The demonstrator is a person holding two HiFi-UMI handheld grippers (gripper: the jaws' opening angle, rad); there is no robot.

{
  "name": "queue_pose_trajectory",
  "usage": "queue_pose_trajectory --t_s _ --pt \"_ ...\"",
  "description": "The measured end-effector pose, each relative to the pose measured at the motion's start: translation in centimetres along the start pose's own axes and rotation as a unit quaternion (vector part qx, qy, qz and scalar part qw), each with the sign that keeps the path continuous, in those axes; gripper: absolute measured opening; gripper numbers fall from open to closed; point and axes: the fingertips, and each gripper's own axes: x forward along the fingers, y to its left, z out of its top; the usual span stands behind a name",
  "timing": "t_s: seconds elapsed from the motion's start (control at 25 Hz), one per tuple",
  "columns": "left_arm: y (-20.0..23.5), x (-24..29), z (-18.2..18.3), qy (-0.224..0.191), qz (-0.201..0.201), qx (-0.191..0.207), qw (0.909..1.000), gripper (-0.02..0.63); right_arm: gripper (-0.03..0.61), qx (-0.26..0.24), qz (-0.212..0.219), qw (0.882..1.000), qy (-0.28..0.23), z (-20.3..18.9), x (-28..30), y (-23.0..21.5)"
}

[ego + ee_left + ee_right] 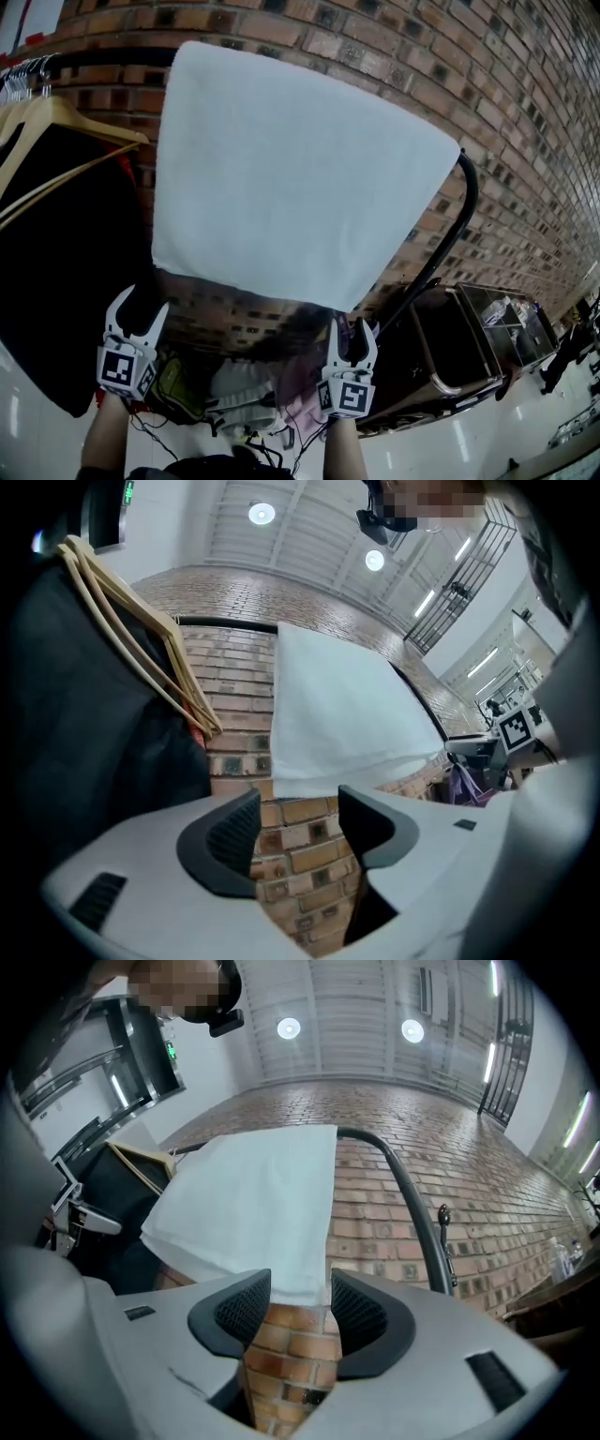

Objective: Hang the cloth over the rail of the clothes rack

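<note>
A white cloth (291, 178) hangs draped over the black rail (466, 187) of the clothes rack, in front of a brick wall. My left gripper (139, 314) is just under the cloth's lower left corner, open, and nothing is between its pads. In the left gripper view the cloth (337, 714) ends just above the left gripper (298, 822). My right gripper (352, 333) is at the lower right corner, open. In the right gripper view the cloth's (253, 1213) bottom corner dips between the right gripper's (300, 1302) pads without being pressed. The rail (403, 1185) curves down to the right.
Wooden hangers (56, 127) carrying a dark garment (56, 272) fill the rail's left side. A black trolley (469, 347) stands at the lower right on the white floor. Bags and clothes (239, 389) lie under the rack, with cables near my arms.
</note>
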Motion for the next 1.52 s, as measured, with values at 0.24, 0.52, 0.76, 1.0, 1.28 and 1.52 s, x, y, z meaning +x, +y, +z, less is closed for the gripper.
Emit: queue_pose_trajectory --t_s 0.24,0.52,0.76,1.0,1.28,1.52 --pt "-2.2 -1.4 -1.0 0.002 -0.038 -0.012 0.9992 0.079 0.141 0.010 -0.011 1.000 -0.015 0.7 -2.5 2.8" --pt "-5.2 -3.4 -1.8 0.012 -0.086 -0.044 0.9953 0.010 0.012 0.005 0.009 1.000 0.001 1.4 -6.0 6.4" --pt "-7.0 -3.9 -1.3 0.002 -0.068 -0.065 0.9956 0.009 0.011 0.003 0.057 0.998 0.017 0.8 -6.7 7.9" --pt "-11.0 -3.8 -0.6 0.011 -0.070 -0.081 0.9942 0.009 0.009 0.003 0.078 0.996 0.045 0.1 -7.4 6.8" --pt "-13.3 -3.6 0.1 0.014 -0.057 -0.065 0.9961 0.009 0.009 0.028 0.083 0.995 0.041 0.2 -7.9 5.3" --pt "-14.5 -3.9 -0.7 0.037 -0.053 -0.056 0.9963 0.009 0.009 0.021 0.110 0.992 0.052 -0.4 -8.2 6.7"
